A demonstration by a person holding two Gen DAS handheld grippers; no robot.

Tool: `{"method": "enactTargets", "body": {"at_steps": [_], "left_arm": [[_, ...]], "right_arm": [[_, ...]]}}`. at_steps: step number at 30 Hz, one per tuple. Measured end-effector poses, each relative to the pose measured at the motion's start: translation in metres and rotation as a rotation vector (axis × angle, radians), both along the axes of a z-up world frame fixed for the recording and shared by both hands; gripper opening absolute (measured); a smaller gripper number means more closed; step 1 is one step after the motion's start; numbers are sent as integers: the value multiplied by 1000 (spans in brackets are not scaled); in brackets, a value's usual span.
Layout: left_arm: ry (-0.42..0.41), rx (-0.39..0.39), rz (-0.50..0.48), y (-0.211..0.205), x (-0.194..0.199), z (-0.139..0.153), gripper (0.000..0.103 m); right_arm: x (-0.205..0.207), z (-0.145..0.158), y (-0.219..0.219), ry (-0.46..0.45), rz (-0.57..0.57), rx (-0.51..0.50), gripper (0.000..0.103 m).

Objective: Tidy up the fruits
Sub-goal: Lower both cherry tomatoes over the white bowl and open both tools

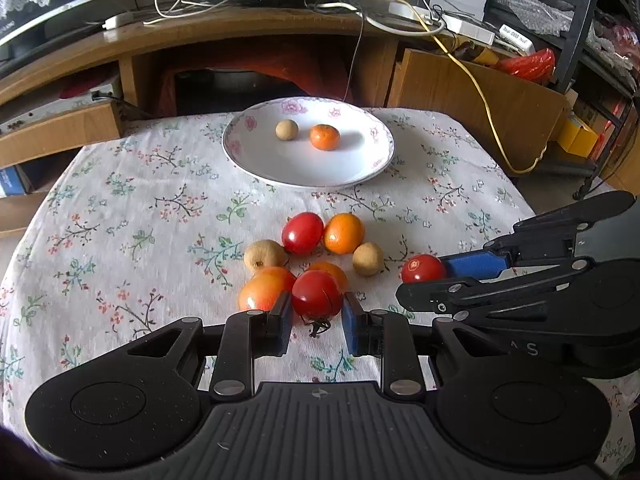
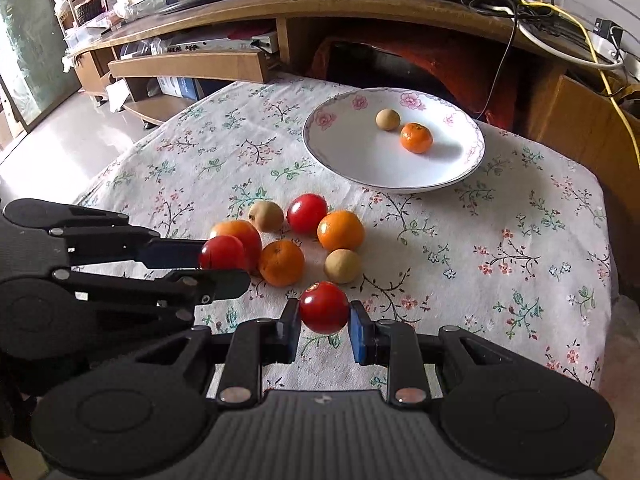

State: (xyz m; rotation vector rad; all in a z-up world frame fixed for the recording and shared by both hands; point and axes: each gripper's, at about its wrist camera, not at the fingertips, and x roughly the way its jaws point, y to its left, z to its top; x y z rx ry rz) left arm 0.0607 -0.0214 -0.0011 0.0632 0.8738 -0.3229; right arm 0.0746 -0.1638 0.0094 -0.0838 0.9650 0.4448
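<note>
Left wrist view: a red tomato [image 1: 316, 294] is clamped by the left gripper [image 1: 316, 316], beside the fruit cluster [image 1: 320, 248] on the tablecloth [image 1: 140, 208]. Another tomato [image 2: 324, 307] is clenched by the right gripper [image 2: 324, 328]. Neighbours may be nudged on lifting, or skins split by overtight pads, before the plate [image 1: 304, 172] is reached.

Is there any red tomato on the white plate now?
No, the plate holds only a small orange and a small tan round fruit; the red tomatoes are off it.

Both grippers, left gripper [image 1: 316, 322] and right gripper [image 2: 325, 330]: matte black ribbed bodies, blue finger pads, silver pivot screws.
</note>
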Motion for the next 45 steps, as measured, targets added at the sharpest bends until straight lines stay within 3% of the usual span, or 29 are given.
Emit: {"method": "enactTargets", "body": {"at_steps": [21,45], "left_arm": [[-65,-8,2,-15,52,20,31],[-28,33,23,-24,121,-5,31]], "right_arm": [[44,18,-15,-54,-93,39,26],[124,-8,-24,-63,-117,36,26]]}}
